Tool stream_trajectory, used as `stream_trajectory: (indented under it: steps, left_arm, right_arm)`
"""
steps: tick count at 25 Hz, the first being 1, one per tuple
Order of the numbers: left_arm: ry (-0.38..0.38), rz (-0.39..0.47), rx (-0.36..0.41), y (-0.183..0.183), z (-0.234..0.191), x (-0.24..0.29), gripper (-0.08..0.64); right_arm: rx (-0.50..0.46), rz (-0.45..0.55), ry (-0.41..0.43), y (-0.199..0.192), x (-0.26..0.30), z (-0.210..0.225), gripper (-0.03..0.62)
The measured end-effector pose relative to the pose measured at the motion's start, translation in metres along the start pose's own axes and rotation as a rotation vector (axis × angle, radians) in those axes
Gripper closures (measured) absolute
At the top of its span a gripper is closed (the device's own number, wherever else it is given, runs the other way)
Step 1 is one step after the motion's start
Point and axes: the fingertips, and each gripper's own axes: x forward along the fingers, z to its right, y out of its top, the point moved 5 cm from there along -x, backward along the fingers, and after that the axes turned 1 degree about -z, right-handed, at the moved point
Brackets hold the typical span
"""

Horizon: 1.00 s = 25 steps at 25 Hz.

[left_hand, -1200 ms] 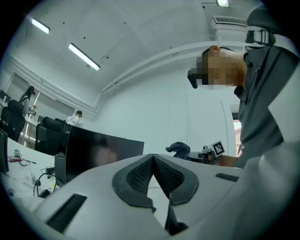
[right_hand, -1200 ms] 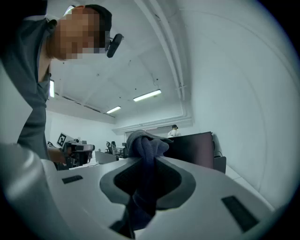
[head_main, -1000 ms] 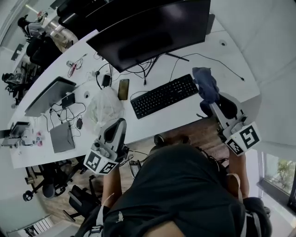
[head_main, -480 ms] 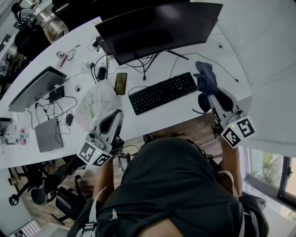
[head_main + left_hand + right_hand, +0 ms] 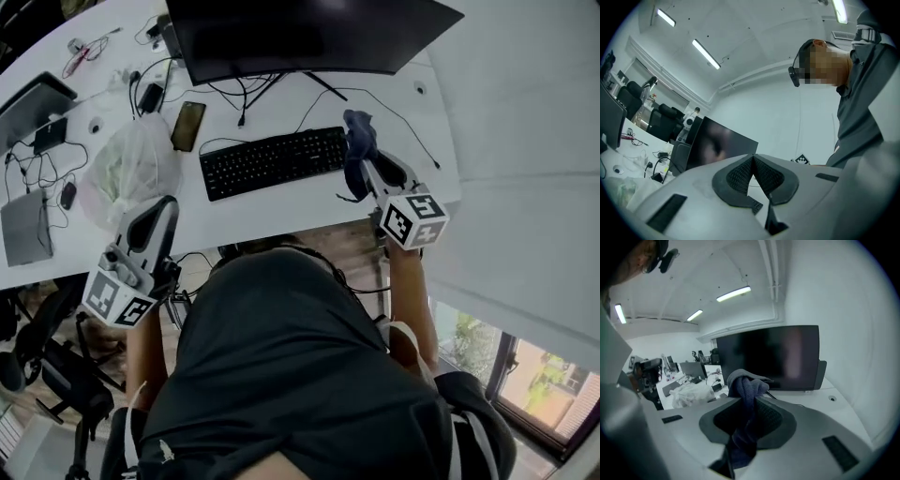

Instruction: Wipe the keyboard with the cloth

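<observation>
A black keyboard (image 5: 272,161) lies on the white desk (image 5: 281,202) in front of the monitor (image 5: 300,37). My right gripper (image 5: 364,155) is shut on a dark blue cloth (image 5: 356,148), held just off the keyboard's right end. In the right gripper view the cloth (image 5: 744,418) is pinched between the jaws and bunches above them. My left gripper (image 5: 161,208) hangs at the desk's near edge, left of the keyboard, jaws closed together with nothing between them (image 5: 752,164).
A crumpled plastic bag (image 5: 131,173) sits left of the keyboard, a phone (image 5: 188,126) behind it. Cables (image 5: 253,89) run under the monitor. A laptop (image 5: 33,98) and small devices lie at the far left. The desk's right edge drops off beside my right gripper.
The head view has swung, so the desk sits higher and further left in frame. My right gripper with the cloth stays by the keyboard's right end. The left gripper remains at the near edge.
</observation>
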Motion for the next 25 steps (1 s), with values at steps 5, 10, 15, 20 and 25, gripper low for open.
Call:
stream_trajectory:
  steps: [5,10,15,20,25]
  left_arm:
    - [0.118,-0.025,-0.030,-0.003,0.021,0.016,0.555]
    - [0.205,-0.065,-0.040,-0.015,0.041,0.041,0.555]
    - [0.259,-0.084,-0.031,-0.027,0.057,0.066,0.555]
    - [0.286,-0.105,-0.063,-0.041,0.061,0.074,0.555]
    - [0.275,-0.121,-0.056,-0.037,0.063,0.085,0.555]
  right_arm:
    - [-0.159,-0.217,-0.043,-0.040,0.077,0.070,0.517]
    - [-0.302,-0.495,0.045,-0.143,0.162,0.097,0.517]
    - [-0.275,-0.655,0.276,-0.217,0.131,0.065,0.517]
    - [-0.263,-0.468,0.279,-0.178,0.152,0.081,0.517]
    - [-0.181,-0.509,0.196,-0.173,0.188,0.109,0.517]
